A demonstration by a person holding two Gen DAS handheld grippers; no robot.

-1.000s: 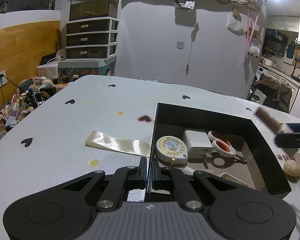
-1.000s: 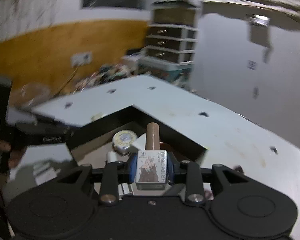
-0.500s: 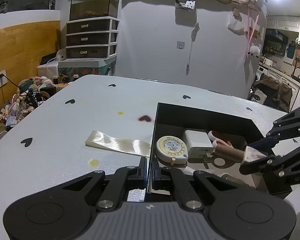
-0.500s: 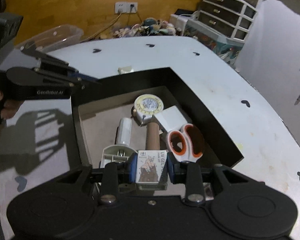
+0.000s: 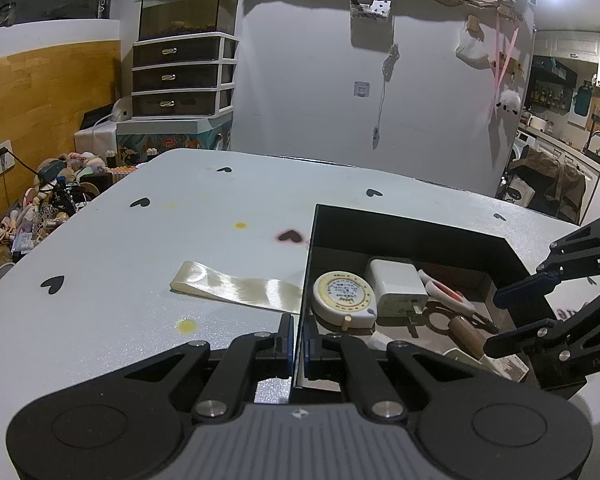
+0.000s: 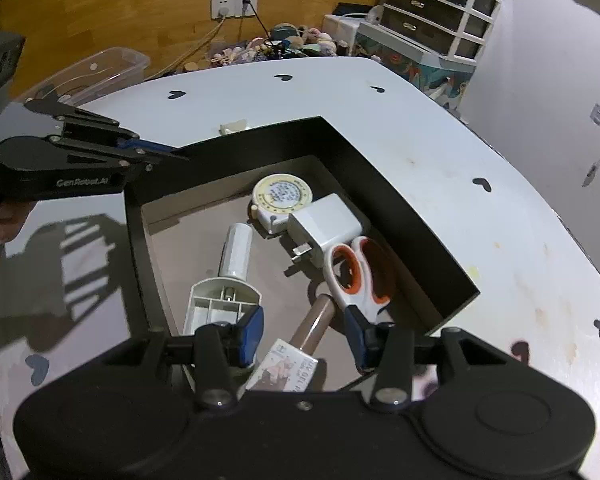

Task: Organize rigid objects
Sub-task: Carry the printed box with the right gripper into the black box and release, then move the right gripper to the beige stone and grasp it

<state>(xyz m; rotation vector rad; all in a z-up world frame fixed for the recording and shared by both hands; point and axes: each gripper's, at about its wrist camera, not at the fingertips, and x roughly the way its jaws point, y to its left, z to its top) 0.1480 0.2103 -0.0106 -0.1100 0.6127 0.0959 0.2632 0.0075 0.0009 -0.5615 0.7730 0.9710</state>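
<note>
On the worktop: black box holds tape measure, charger, scissors | left gripper clenched on box's near wall | right gripper jaws opening, nail polish bottle lies loose between them on box floor | white tool just left | ribbon strip outside box

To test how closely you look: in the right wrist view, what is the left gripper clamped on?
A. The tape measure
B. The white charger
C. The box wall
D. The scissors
C: the left gripper is shut on the rim of the black box, while the scissors, tape measure and charger lie loose inside.
</note>
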